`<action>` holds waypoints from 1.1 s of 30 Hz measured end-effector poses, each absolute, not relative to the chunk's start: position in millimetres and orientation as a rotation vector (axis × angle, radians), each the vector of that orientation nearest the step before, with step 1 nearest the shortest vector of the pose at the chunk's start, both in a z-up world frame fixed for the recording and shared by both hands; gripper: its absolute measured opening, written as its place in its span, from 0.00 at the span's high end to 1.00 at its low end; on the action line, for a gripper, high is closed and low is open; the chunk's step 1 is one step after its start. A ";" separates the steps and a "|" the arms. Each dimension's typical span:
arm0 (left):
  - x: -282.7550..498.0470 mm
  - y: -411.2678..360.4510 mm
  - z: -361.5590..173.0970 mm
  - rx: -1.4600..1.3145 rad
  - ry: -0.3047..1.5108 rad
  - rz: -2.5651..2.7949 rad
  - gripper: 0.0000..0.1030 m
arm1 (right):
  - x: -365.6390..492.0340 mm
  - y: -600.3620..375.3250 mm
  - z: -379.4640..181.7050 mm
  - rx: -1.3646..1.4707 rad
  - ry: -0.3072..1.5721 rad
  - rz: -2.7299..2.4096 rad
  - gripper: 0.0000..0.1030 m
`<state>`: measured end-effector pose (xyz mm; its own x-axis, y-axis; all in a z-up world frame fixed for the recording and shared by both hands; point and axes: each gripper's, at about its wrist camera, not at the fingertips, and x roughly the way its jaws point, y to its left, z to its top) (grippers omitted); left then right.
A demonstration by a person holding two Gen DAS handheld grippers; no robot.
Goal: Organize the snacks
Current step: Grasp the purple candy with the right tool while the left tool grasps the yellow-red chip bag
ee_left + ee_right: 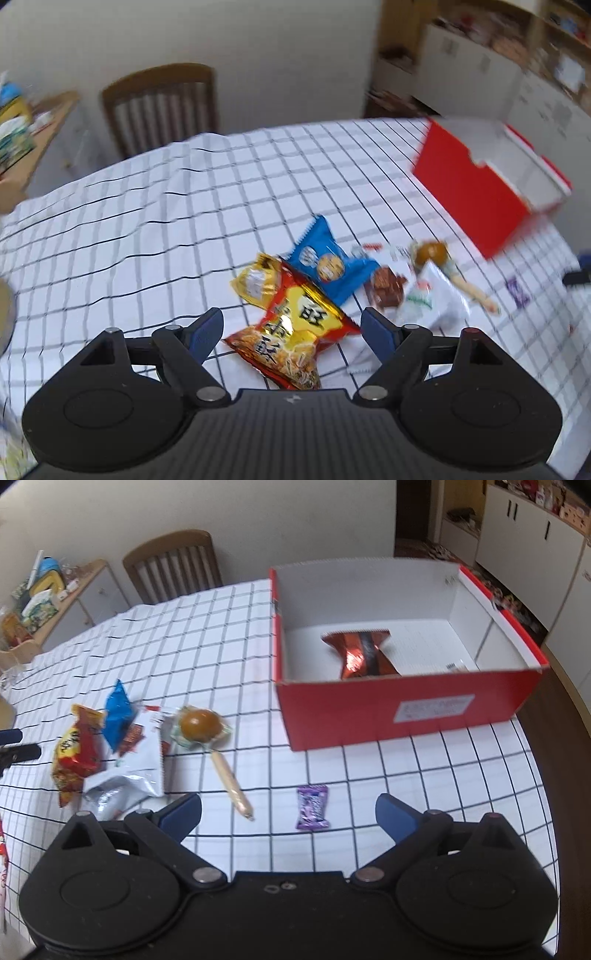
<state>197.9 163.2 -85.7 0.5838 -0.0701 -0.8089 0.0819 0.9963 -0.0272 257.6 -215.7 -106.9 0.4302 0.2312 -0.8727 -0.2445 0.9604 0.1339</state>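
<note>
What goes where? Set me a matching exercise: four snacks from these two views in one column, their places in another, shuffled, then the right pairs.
Snacks:
1. shiny red packet
2. purple candy
3. red and yellow bag
4. blue biscuit packet

Places:
A. on the checked cloth, between the open fingers of the right gripper
B. inside the red box
C. between the open fingers of the left gripper
D. in the pile, just beyond the red and yellow bag

Pairs: 1-B, 2-A, 3-C, 4-D
</note>
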 end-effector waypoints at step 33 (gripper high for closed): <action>238.8 171.2 -149.1 0.155 1.115 -0.308 0.30 | 303.8 -198.1 -183.0 -0.112 1.262 0.220 0.58</action>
